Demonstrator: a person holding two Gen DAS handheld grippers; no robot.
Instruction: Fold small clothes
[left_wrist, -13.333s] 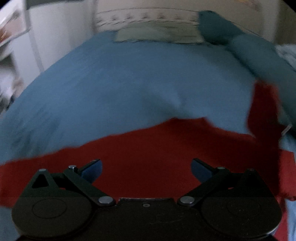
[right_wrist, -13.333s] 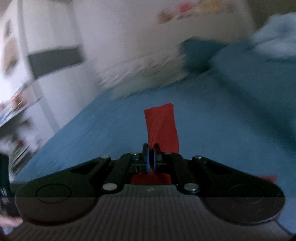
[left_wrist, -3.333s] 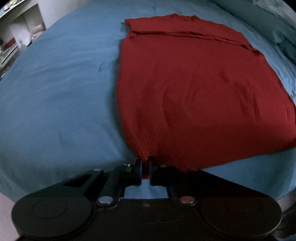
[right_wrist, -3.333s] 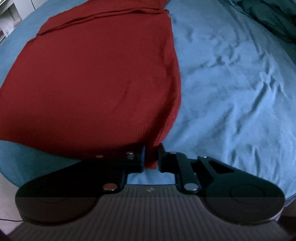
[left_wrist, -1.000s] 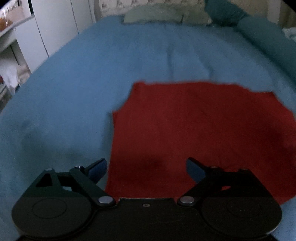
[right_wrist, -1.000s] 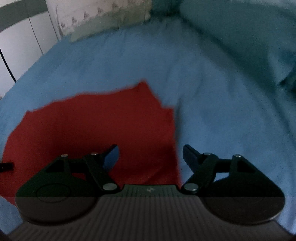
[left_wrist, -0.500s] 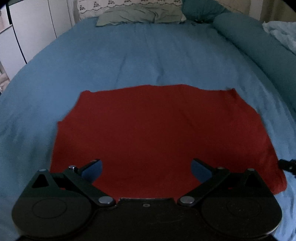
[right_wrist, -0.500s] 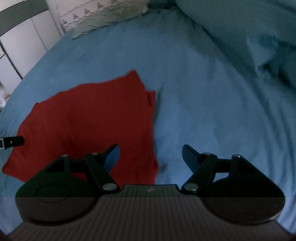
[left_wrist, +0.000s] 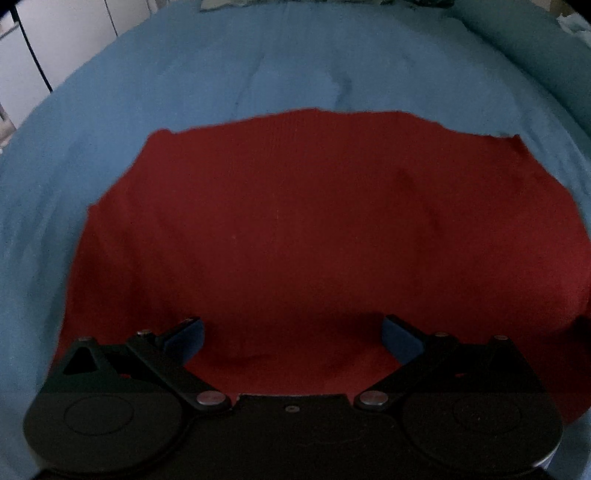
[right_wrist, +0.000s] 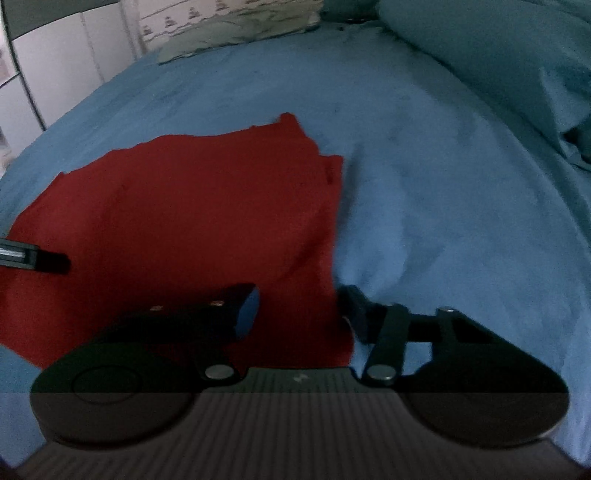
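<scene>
A red knit garment (left_wrist: 295, 236) lies folded flat on the blue bedsheet (left_wrist: 258, 66). My left gripper (left_wrist: 291, 332) hovers over its near edge with the jaws wide open and nothing gripped between them. In the right wrist view the same red garment (right_wrist: 184, 206) fills the left half. My right gripper (right_wrist: 299, 314) is low at the garment's right edge and its jaws are closing. The red edge lies between the pads, which stand apart from it. A finger of the left gripper (right_wrist: 37, 256) pokes in at the far left.
Pillows (right_wrist: 236, 26) and a patterned headboard lie at the far end of the bed. A teal duvet (right_wrist: 498, 48) is bunched along the right side. White cupboard doors (right_wrist: 48, 66) stand to the left. The bedsheet (right_wrist: 443, 184) spreads out right of the garment.
Both grippers have sunk toward the garment, which looms larger in each view. The right jaws have narrowed around the garment's right edge. The left jaws stay wide.
</scene>
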